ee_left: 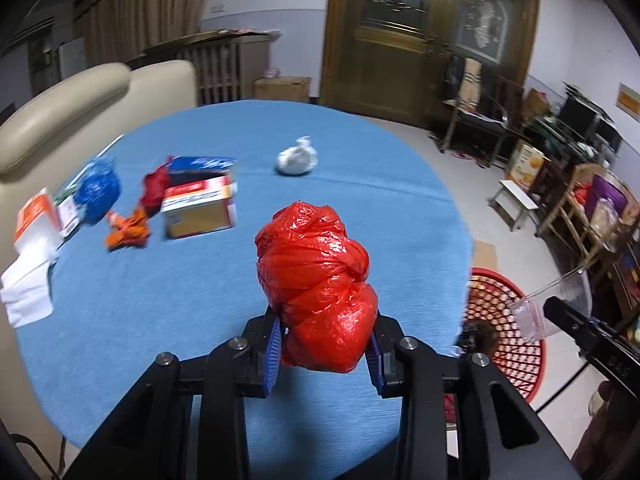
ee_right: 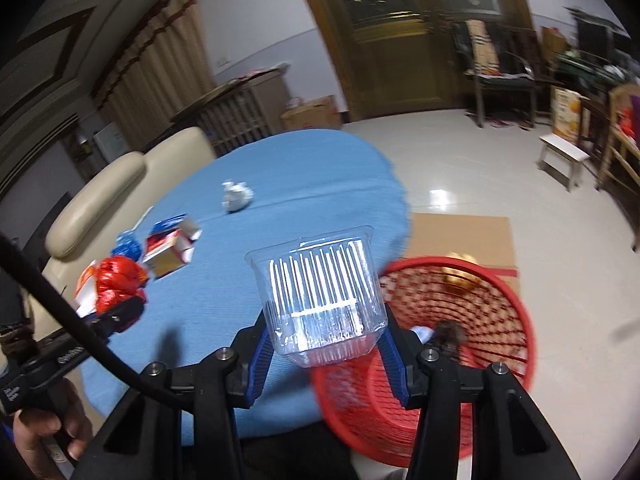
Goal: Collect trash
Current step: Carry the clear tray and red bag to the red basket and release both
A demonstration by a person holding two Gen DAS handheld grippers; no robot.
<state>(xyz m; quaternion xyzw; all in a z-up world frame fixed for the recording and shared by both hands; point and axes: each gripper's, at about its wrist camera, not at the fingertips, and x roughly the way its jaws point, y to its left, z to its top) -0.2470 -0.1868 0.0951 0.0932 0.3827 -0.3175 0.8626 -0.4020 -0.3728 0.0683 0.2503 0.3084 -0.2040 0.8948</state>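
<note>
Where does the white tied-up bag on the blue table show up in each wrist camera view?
Left wrist view: the white bag lies above centre, on the far part of the blue table, beyond the held red bag.
Right wrist view: the white bag sits left of centre, above the held clear plastic cup.
Shared landmark: the small cardboard box, left of the bag in both.

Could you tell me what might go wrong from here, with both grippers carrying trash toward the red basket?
1. The clear plastic cup is thin and held only near its base by the right gripper; it could buckle or slip out.
2. It hangs over the rim of the red basket, so an early drop might land on the floor.
3. The red bag bulges above the left gripper and could slide free.
</note>
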